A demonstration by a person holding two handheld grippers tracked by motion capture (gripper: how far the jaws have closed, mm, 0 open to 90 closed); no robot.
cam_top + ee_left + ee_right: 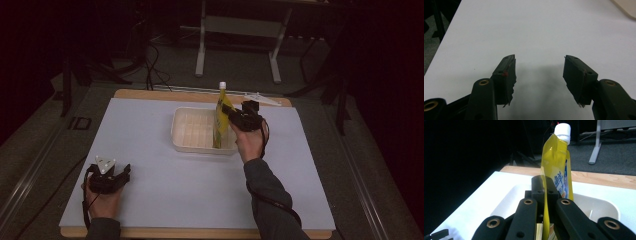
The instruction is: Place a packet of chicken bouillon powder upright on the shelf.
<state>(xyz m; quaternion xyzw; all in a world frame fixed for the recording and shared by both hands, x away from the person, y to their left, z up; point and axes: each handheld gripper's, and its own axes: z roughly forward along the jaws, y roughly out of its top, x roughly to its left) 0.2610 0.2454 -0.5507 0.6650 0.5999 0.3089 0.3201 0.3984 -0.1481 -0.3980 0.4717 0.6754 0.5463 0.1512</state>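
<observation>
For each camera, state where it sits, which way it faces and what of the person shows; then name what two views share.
High view: above the person's side, facing forward and down on the table; both forearms and each hand-held gripper show.
Left gripper view: on the left hand-held gripper, over bare table; jaws apart.
Right gripper view: on the right hand-held gripper, jaws clamping the yellow pouch.
Shared by high and right: pouch, white tray.
</observation>
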